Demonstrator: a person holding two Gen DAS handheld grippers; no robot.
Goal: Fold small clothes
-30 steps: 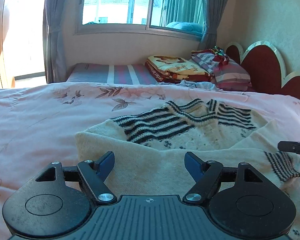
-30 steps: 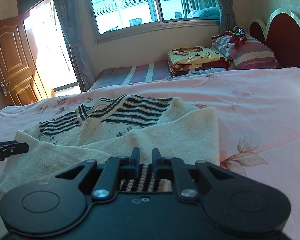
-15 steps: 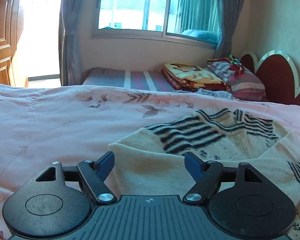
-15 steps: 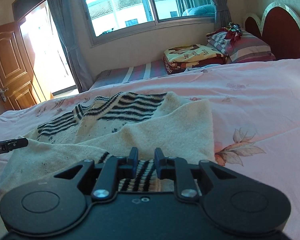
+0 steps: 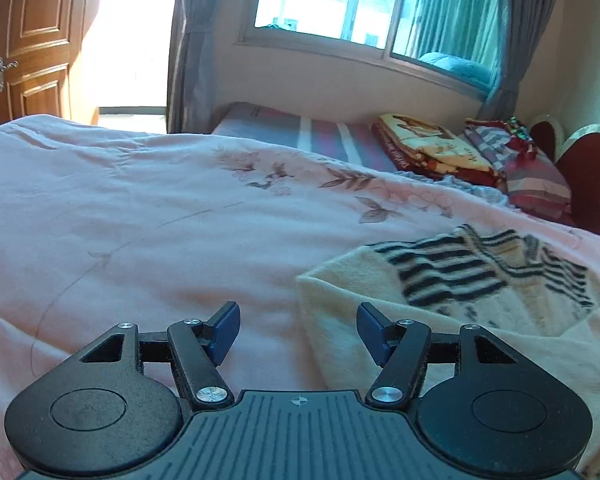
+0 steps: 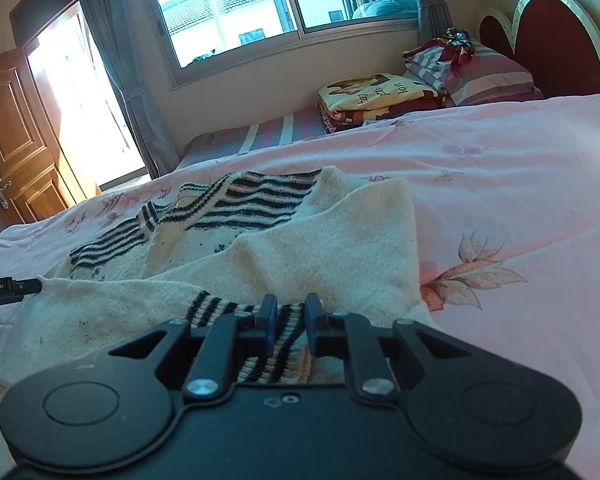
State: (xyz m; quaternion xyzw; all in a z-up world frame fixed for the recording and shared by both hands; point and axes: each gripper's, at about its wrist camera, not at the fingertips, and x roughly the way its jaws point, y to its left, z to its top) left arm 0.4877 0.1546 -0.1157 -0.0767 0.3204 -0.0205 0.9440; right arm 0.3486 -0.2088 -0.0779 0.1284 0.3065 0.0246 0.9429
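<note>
Cream wool, the sweater (image 6: pixel 284 248) lies on the pink bed (image 6: pixel 500 184); the right gripper (image 6: pixel 291 320) is clenched on its striped cuff (image 6: pixel 276 344), seemingly; the left gripper (image 5: pixel 298 330), fingers released, hovers beside its left edge, the sweater lying rightward.

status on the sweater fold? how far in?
Early. Done: one sleeve already lies folded across the cream striped sweater on the pink bedspread. In hand: right gripper pinches the striped cuff; left gripper is open, empty, at the sweater's edge. Left: body folds.
</note>
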